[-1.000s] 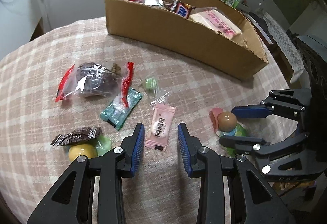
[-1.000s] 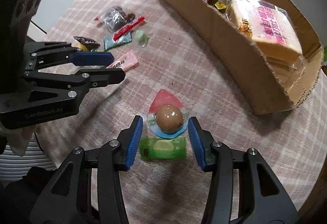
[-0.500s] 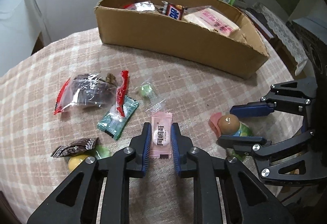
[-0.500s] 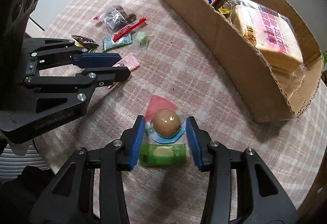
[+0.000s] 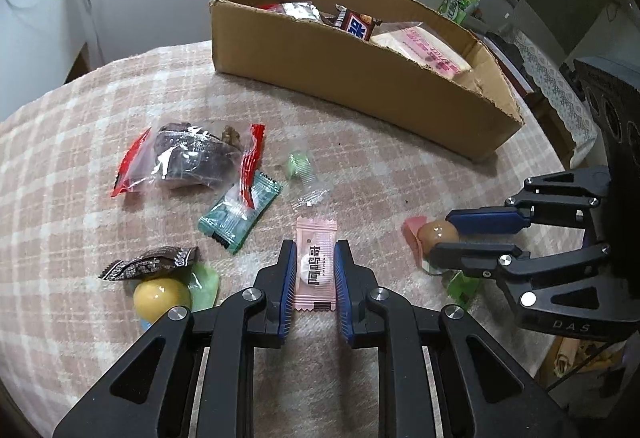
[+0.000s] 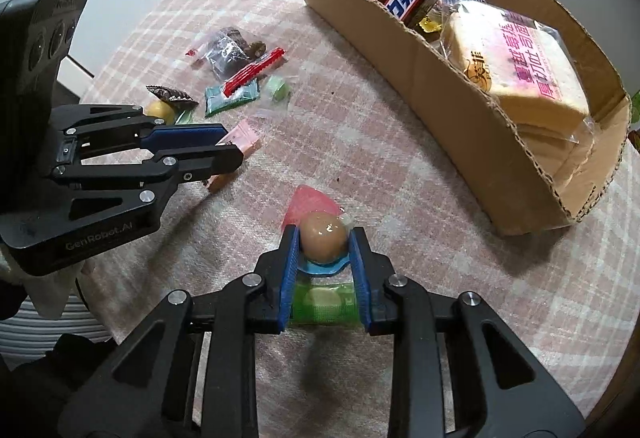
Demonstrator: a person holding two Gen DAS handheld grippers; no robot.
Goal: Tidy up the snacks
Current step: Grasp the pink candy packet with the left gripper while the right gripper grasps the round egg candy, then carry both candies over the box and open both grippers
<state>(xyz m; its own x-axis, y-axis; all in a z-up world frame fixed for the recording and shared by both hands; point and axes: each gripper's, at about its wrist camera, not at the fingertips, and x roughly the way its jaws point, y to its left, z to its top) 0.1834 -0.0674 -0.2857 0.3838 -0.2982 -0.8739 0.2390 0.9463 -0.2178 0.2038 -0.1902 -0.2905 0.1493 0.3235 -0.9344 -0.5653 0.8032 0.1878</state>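
Left wrist view: the left gripper (image 5: 316,270) is closed on the pink sachet (image 5: 316,264), pinched by its thin side edges and lying low against the checked tablecloth (image 5: 80,158), so the flat wrapper could be buckled or squeezed out of the pads when it is lifted toward the cardboard box (image 5: 360,86). In the right wrist view the right gripper (image 6: 323,258) is clamped on the brown egg-shaped snack (image 6: 323,236) (glossy, rounded, in a loose wrapper), which could be shot forward from the pads, and the green candy (image 6: 324,300) lying between the same fingers may be dragged along and dropped short of the box.
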